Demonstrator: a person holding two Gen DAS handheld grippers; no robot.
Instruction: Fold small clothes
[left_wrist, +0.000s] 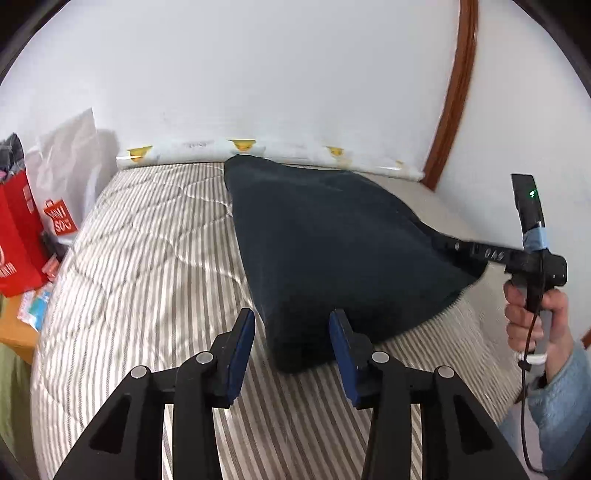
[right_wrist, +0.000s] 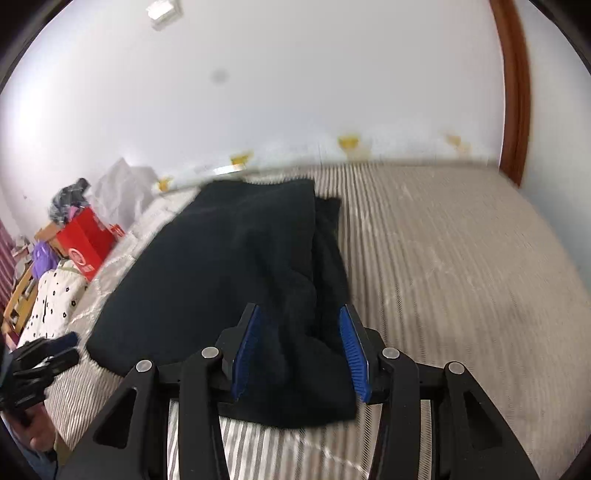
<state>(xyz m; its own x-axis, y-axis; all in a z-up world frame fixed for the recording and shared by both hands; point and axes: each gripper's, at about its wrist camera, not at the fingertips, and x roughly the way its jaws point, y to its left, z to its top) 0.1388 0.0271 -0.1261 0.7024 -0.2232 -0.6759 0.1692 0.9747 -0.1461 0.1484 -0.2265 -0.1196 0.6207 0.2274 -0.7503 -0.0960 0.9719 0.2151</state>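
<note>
Right gripper (right_wrist: 301, 350) low over bed (right_wrist: 443, 258), blue pads (right_wrist: 246, 354) spread wide, dark garment (right_wrist: 229, 266) bunched between them, not pinched. Garment lies lengthwise on striped bedcover, partly folded, second layer showing along its right edge. Left gripper (right_wrist: 55, 350) at left frame edge, near garment's near-left corner, blurred. Red box (right_wrist: 86, 240) and spotted cloth (right_wrist: 51, 299) beside bed at left. White wall (right_wrist: 295, 92) behind.

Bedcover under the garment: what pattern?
Thin grey and white stripes on the bedcover, clearest in the left wrist view.
</note>
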